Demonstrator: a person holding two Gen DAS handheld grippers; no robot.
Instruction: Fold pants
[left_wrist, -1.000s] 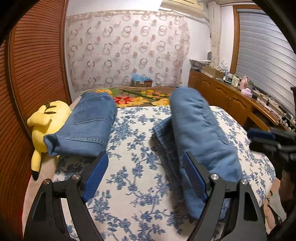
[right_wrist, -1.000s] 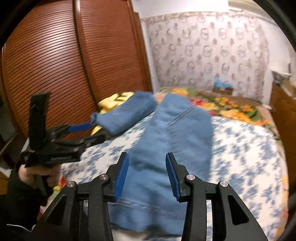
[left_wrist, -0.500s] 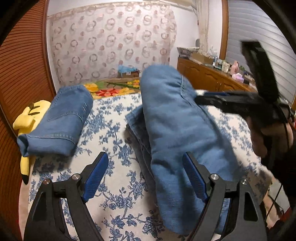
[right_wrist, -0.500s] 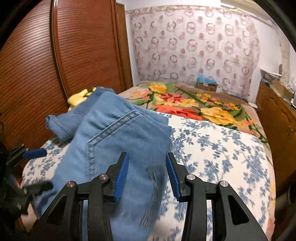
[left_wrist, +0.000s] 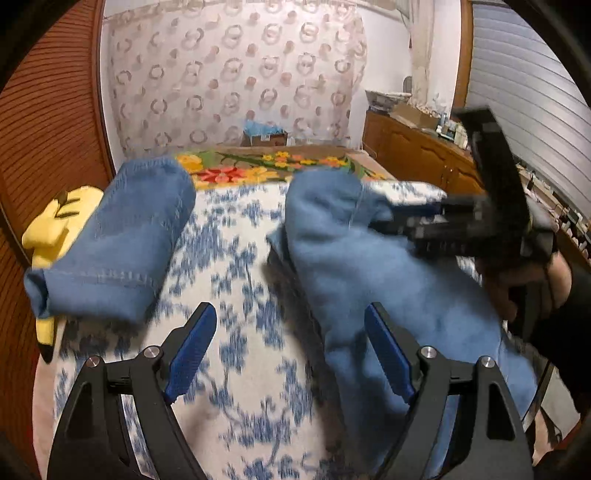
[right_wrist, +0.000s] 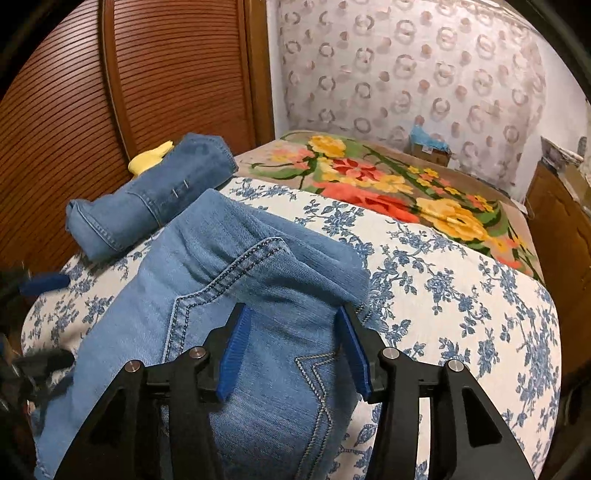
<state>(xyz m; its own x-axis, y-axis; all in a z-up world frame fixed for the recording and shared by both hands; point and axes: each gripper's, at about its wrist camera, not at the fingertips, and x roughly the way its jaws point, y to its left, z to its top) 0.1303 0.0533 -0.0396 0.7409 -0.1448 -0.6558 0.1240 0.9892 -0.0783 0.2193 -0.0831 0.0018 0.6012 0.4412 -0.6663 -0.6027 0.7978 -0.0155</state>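
Light blue jeans (left_wrist: 369, 280) lie lengthwise in a long fold on the blue-flowered bedspread (left_wrist: 240, 258). My left gripper (left_wrist: 290, 321) is open low over the bedspread, and its right finger stands at the jeans' left edge. My right gripper (right_wrist: 291, 317) hovers over the jeans' pocket end (right_wrist: 266, 280), its jaws opening with denim below and between them, though the pads do not press it. In the left wrist view the right gripper (left_wrist: 436, 221), blurred and held by a hand (left_wrist: 535, 288), reaches across the jeans.
A second, darker pair of folded jeans (left_wrist: 122, 240) lies at the bed's left side on a yellow plush toy (left_wrist: 55, 221). Slatted wooden doors (right_wrist: 110, 92) run along the left. A flowered blanket (right_wrist: 388, 184) covers the far end, and a wooden cabinet (left_wrist: 424, 155) stands on the right.
The right gripper has swung in over the light jeans toward their far end, and its jaws have widened. The left gripper has edged along the bed and stays open.
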